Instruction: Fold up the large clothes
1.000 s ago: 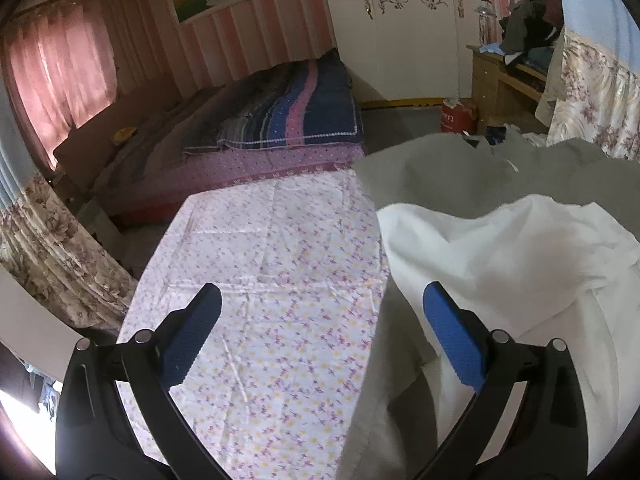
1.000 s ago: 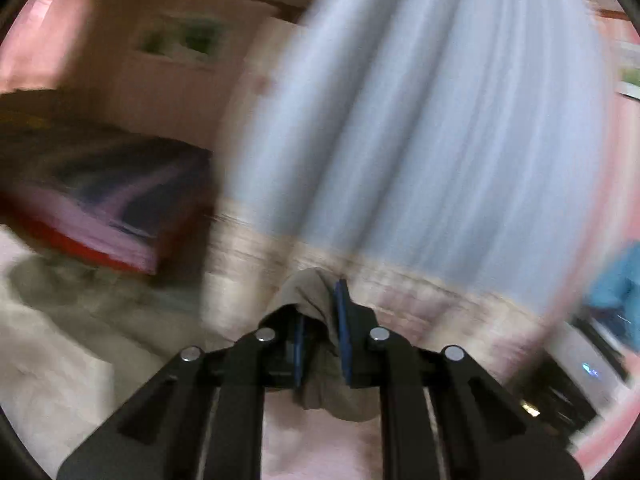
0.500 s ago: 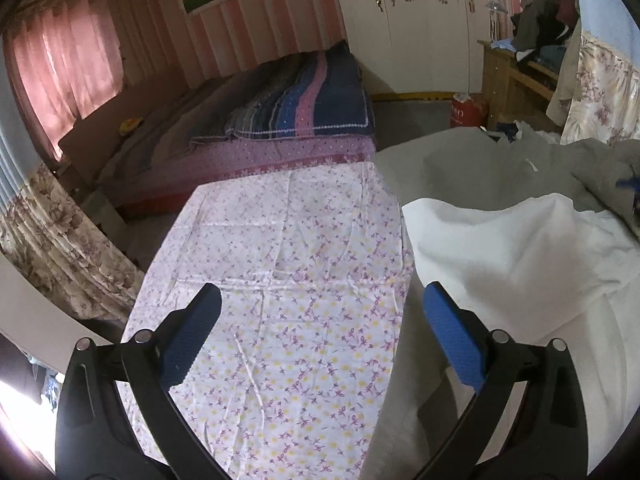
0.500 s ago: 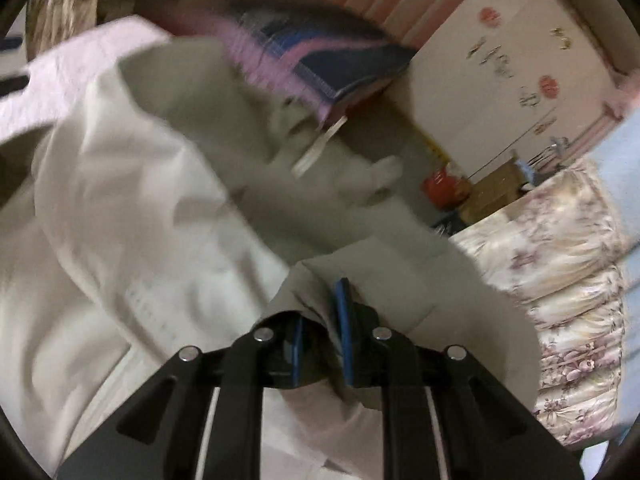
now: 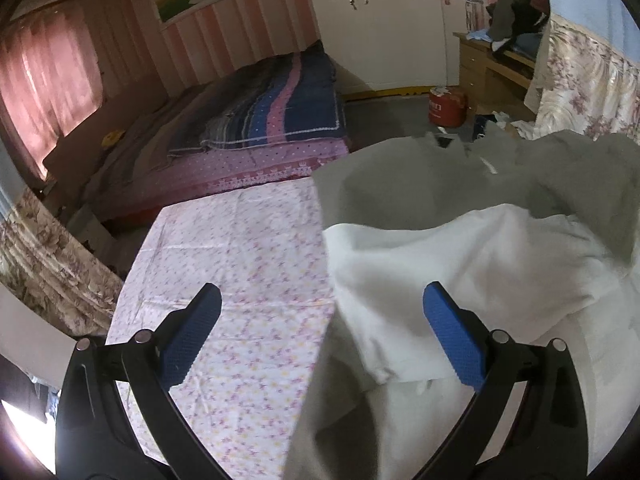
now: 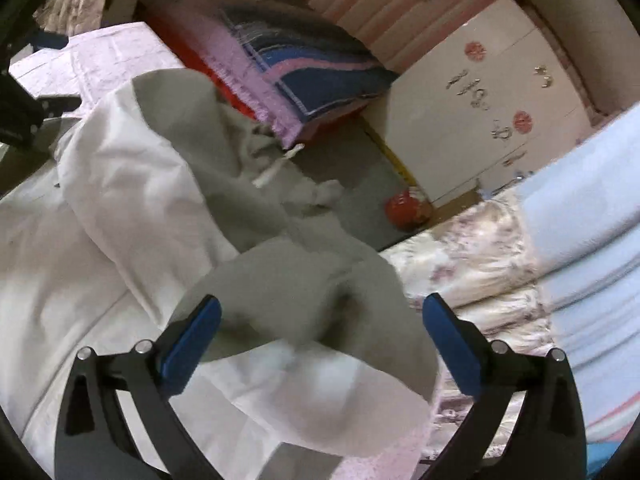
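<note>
Opening wide w/ nothing pinched, right hand-held gripper lets the grey-white garment drop on the table; left hand-held gripper gapes empty beside it. Best flatten it before folding.

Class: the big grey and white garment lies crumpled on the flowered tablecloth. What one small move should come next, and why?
Probably bring the left gripper, open and empty, onto the garment's near edge and pinch it. The right gripper is opening with loose cloth lying between its pads, unpressed, and the garment is bunched, white lining out, at one side of the tablecloth.
</note>
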`<act>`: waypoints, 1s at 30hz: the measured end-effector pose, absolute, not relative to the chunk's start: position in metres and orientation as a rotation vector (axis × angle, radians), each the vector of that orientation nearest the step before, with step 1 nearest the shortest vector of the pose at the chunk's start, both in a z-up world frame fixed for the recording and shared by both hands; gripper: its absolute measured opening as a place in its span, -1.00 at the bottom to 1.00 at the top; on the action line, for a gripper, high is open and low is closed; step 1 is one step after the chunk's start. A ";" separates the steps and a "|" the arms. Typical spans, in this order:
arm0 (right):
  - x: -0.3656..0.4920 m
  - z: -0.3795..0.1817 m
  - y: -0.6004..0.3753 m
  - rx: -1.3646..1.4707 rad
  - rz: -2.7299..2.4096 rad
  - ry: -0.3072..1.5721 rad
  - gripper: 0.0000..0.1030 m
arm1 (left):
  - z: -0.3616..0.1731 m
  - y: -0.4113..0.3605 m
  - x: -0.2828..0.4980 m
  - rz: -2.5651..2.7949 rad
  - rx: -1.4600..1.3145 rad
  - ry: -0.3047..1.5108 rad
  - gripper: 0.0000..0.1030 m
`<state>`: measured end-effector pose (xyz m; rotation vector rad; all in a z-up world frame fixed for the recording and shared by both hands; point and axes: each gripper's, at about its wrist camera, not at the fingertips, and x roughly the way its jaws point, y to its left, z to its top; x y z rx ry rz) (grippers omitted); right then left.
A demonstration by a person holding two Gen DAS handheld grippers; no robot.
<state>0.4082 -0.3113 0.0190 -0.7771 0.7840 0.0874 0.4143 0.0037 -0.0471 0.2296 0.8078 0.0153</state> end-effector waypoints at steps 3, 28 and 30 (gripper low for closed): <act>0.394 0.048 -0.344 -0.682 0.048 0.703 0.96 | -0.044 -0.015 0.413 -0.011 0.247 0.805 0.94; 0.392 -0.043 -0.556 0.212 -0.063 0.869 -0.76 | -0.082 -0.231 0.411 -0.442 0.321 0.876 -0.38; 0.393 -0.037 -0.547 0.151 -0.090 0.868 -0.76 | -0.076 -0.226 0.426 -0.429 0.274 0.889 -0.80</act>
